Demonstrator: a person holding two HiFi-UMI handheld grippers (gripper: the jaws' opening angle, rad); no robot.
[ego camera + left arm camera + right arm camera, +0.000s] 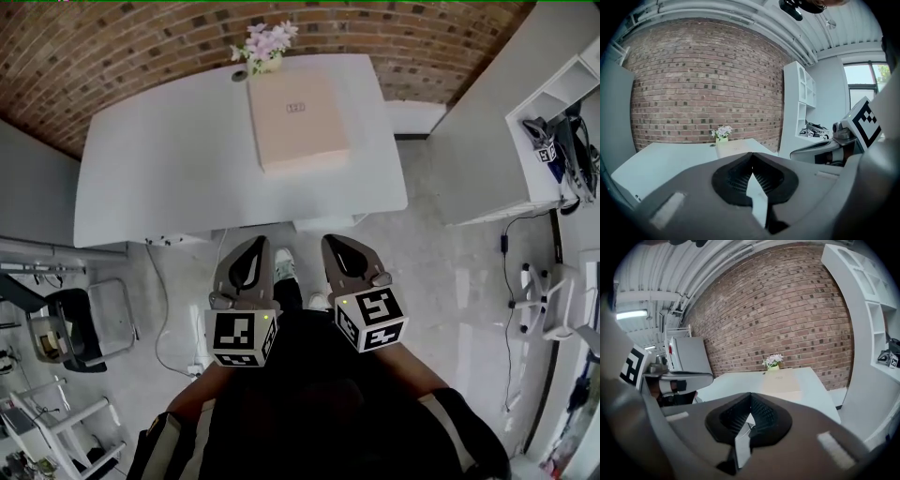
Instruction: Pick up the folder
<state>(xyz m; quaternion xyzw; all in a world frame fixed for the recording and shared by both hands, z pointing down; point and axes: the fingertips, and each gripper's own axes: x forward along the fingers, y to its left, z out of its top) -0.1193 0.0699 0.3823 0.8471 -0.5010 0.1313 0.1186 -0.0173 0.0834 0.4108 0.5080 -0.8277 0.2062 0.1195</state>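
Left tongs (254, 242) and right tongs (331, 242) closed, empty, short of table (159, 178) edge; folder (298, 120) beyond.

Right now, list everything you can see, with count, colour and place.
Table: one, white, centre, in front of the wall.
Folder: one, tan, flat on the table's far right part.
Flowers: one pot, pale pink blooms, at the table's far edge, just beyond the folder.
Wall: one, red-brown brick, behind the table.
Shelf: one, white, at the right.
Chair: one, black seat, at the left, nearer than the table.
Left gripper: one, grey, shut and empty, short of the table.
Right gripper: one, grey, shut and empty, beside the left one.
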